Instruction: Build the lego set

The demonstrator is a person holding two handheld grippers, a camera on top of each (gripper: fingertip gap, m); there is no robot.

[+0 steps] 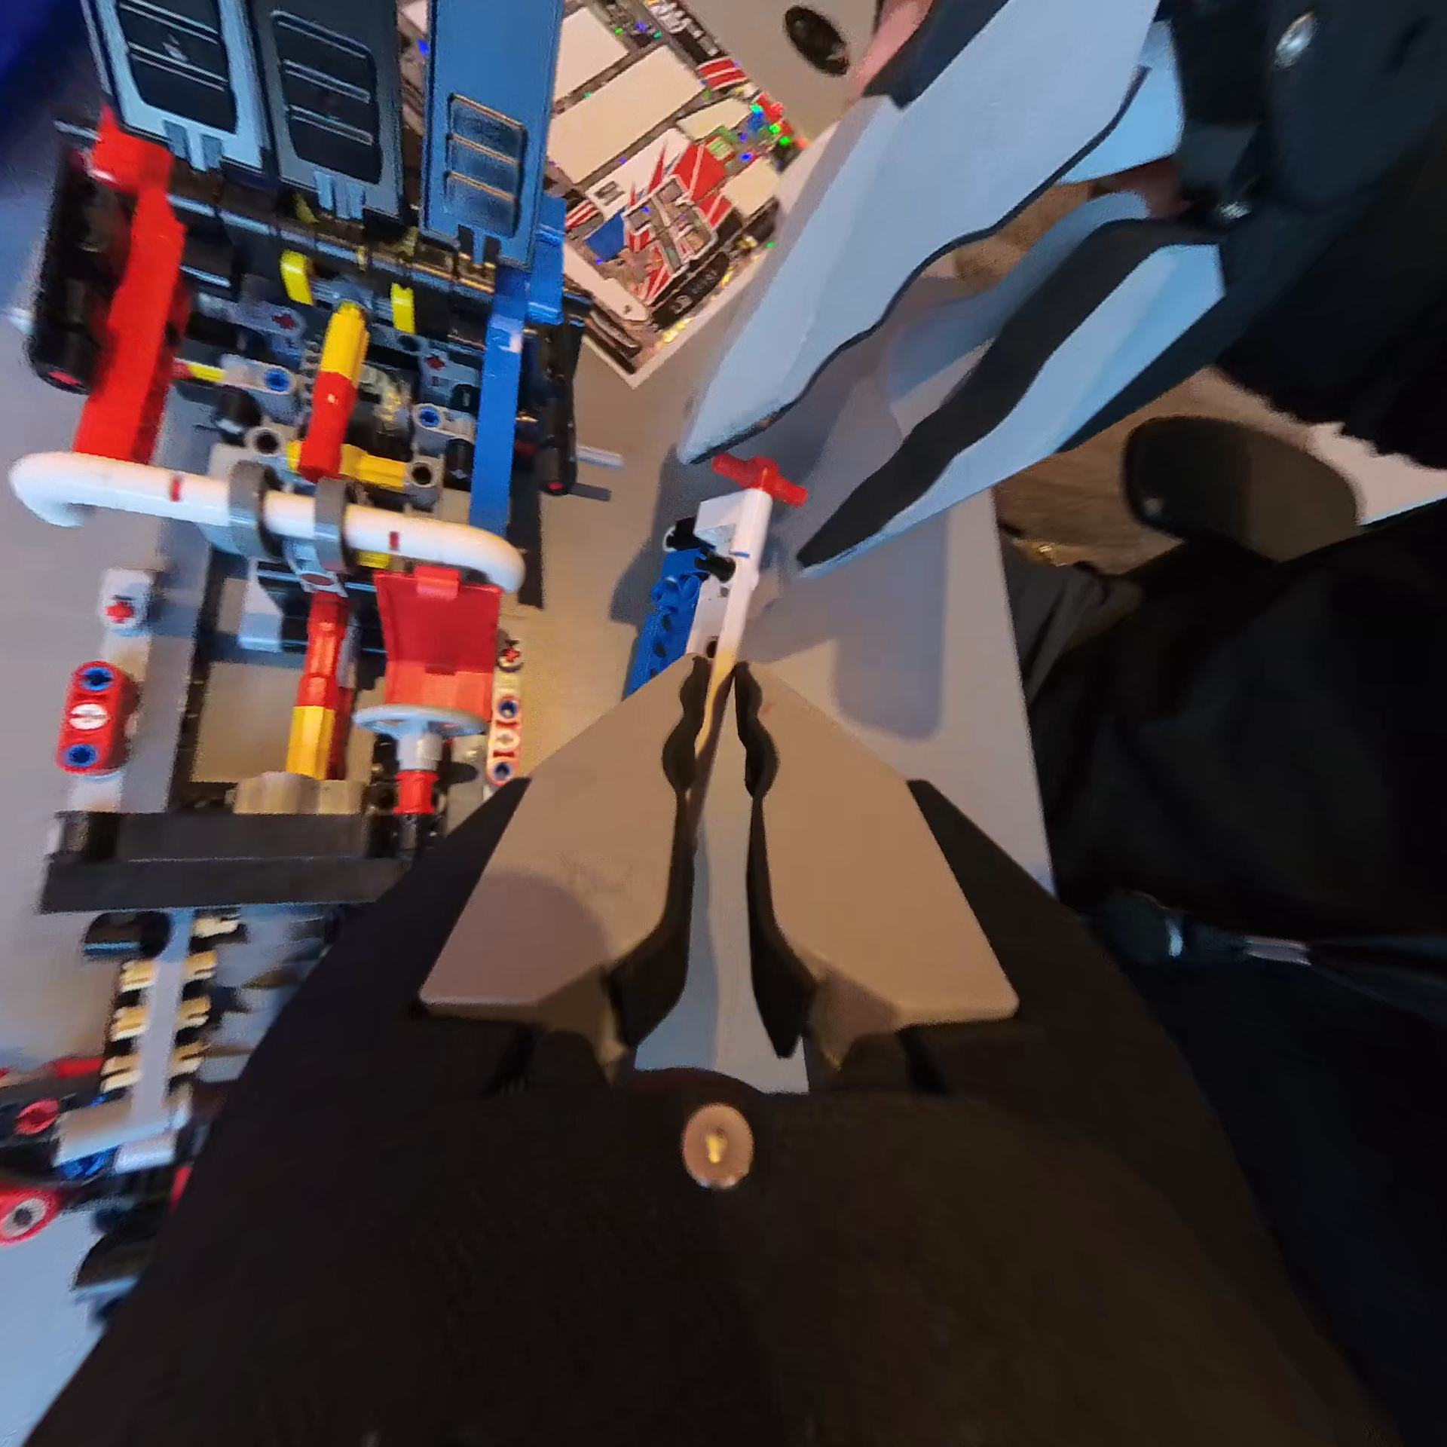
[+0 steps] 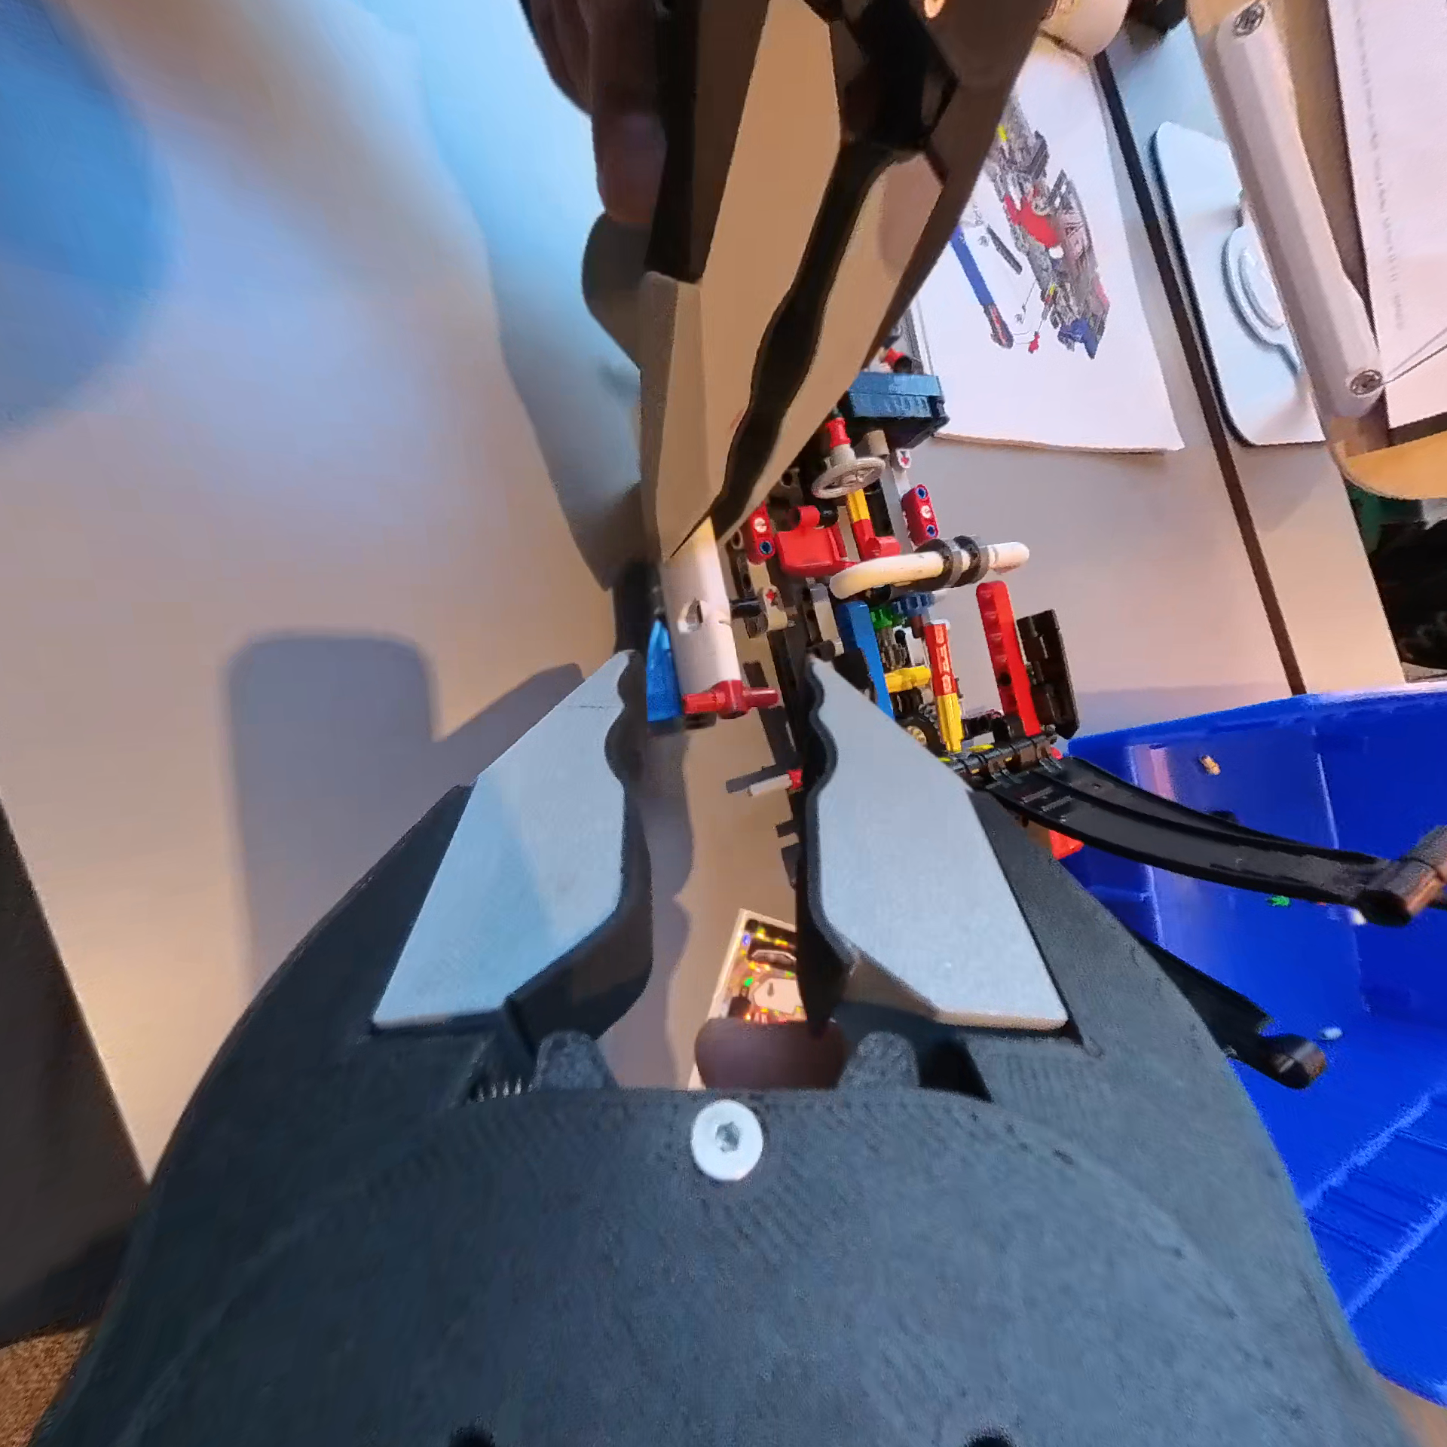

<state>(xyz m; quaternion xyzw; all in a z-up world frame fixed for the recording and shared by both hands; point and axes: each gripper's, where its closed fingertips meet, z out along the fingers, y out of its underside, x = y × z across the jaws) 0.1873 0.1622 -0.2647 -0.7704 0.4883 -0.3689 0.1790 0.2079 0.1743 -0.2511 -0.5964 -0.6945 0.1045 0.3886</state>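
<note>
My left gripper is shut on a small sub-assembly: a white beam with a blue beam on its side and a red pin at its far end. It holds this above the grey table. My right gripper is open, its fingertips on either side of the red pin without touching it. It shows in the left wrist view coming in from the upper right. The left gripper reaches down from the top of the right wrist view. The large Lego model lies on the table at left.
A sticker sheet lies behind the model. An instruction sheet lies beyond the model. A blue bin stands at the right, with a black curved piece reaching over it. The table edge runs at right. Only a small space, under 4 cm, lies between the two pairs of fingers.
</note>
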